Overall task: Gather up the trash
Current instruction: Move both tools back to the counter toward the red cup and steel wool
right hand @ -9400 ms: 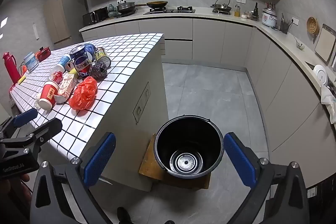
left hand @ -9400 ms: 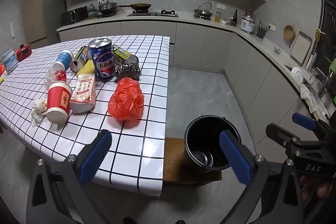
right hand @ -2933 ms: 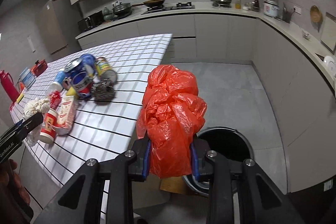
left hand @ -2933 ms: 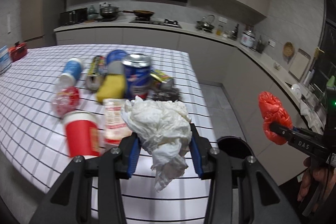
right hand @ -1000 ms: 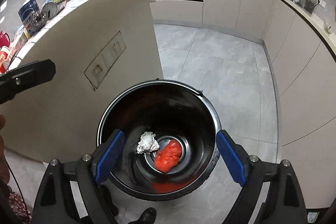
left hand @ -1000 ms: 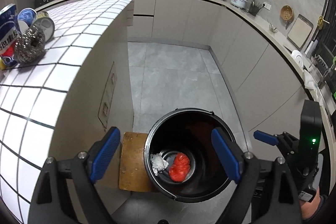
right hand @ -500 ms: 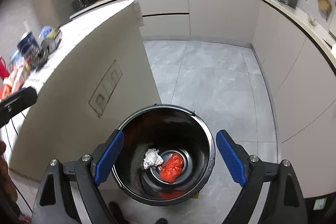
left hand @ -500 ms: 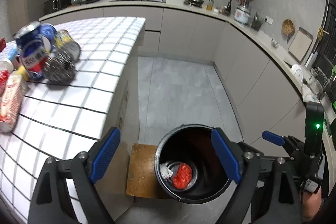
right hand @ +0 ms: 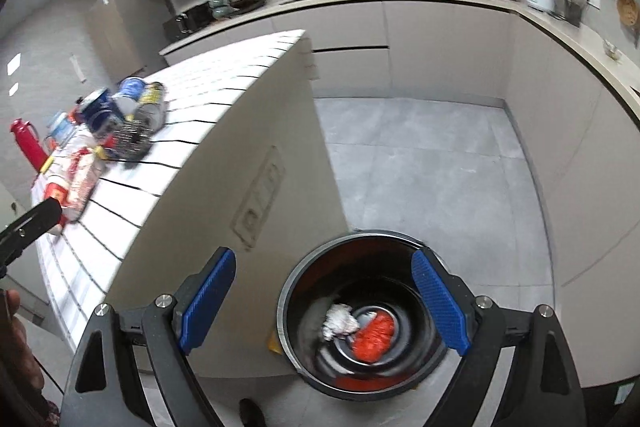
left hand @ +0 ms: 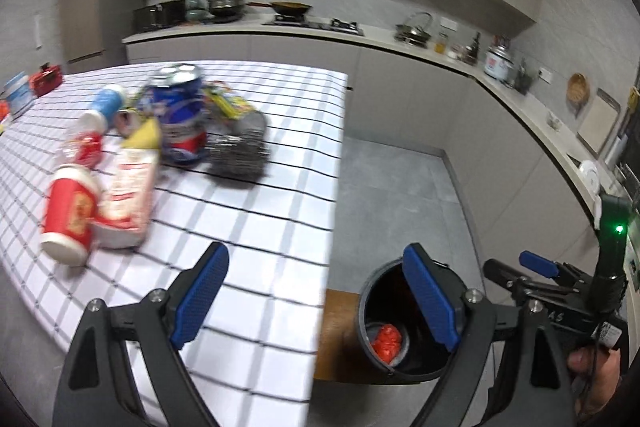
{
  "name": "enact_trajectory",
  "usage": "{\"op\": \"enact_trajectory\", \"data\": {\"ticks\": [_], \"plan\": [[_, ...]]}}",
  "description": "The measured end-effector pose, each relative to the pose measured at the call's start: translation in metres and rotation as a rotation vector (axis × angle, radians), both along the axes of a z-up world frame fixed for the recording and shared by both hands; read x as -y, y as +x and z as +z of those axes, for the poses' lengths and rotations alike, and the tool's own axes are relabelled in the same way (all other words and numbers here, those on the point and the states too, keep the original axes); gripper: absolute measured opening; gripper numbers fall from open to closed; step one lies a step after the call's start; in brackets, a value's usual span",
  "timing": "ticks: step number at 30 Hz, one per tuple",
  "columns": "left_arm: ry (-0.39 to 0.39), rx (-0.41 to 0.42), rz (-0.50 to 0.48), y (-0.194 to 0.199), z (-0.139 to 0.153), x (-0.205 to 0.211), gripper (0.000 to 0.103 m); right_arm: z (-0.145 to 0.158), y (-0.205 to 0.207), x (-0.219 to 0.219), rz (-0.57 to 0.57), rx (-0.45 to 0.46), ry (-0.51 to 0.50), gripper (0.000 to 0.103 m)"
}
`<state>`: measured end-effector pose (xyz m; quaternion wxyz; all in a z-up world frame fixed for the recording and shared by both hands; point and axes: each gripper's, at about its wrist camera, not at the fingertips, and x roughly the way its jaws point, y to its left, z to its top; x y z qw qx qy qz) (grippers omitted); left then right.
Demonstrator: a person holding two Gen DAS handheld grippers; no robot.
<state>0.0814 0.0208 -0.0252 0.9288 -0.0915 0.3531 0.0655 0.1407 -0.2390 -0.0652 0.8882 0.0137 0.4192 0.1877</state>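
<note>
My left gripper (left hand: 316, 301) is open and empty above the near corner of the checkered table (left hand: 280, 219). On that table lie a red paper cup (left hand: 70, 213), a snack packet (left hand: 126, 195), a blue can (left hand: 182, 119), a steel scourer (left hand: 238, 151) and a blue-white bottle (left hand: 102, 107). The black bin (left hand: 400, 331) stands on the floor with the red bag (left hand: 386, 341) in it. My right gripper (right hand: 322, 307) hangs open and empty over the bin (right hand: 360, 319), where the red bag (right hand: 374, 339) and white tissue wad (right hand: 338, 321) lie. It shows at the right (left hand: 536, 265) in the left view.
The bin rests on a wooden board (left hand: 334, 335) beside the table's side panel (right hand: 240, 187). A counter (left hand: 440, 55) with pans and appliances runs along the back and right walls. Grey floor (right hand: 420, 163) lies open beyond the bin. A red flask (right hand: 26, 143) stands at the table's far end.
Both grippers have risen from the bin, still open. The left view has swung left toward the table, bringing the cup and packet into sight. The bin looks smaller in both views.
</note>
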Motion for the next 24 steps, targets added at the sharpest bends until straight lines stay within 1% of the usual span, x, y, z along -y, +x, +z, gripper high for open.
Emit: {"op": "enact_trajectory", "data": {"ticks": [5, 10, 15, 17, 19, 24], "plan": [[0.022, 0.016, 0.061, -0.017, 0.003, -0.041, 0.090, 0.013, -0.006, -0.036, 0.049, 0.026, 0.014, 0.091], [0.018, 0.033, 0.130, -0.034, 0.004, -0.086, 0.090, 0.025, -0.012, -0.076, 0.090, 0.049, 0.008, 0.091], [0.038, 0.033, 0.213, -0.040, -0.002, -0.130, 0.090, 0.033, -0.012, -0.111, 0.120, 0.064, 0.003, 0.091], [0.030, 0.022, 0.249, -0.040, -0.008, -0.148, 0.090, 0.036, -0.012, -0.125, 0.132, 0.069, -0.001, 0.091], [0.024, 0.010, 0.263, -0.038, -0.013, -0.162, 0.090, 0.039, -0.010, -0.139, 0.142, 0.074, -0.006, 0.091], [-0.012, -0.030, 0.267, -0.021, -0.028, -0.189, 0.090, 0.039, 0.003, -0.181, 0.178, 0.081, -0.022, 0.091]]}}
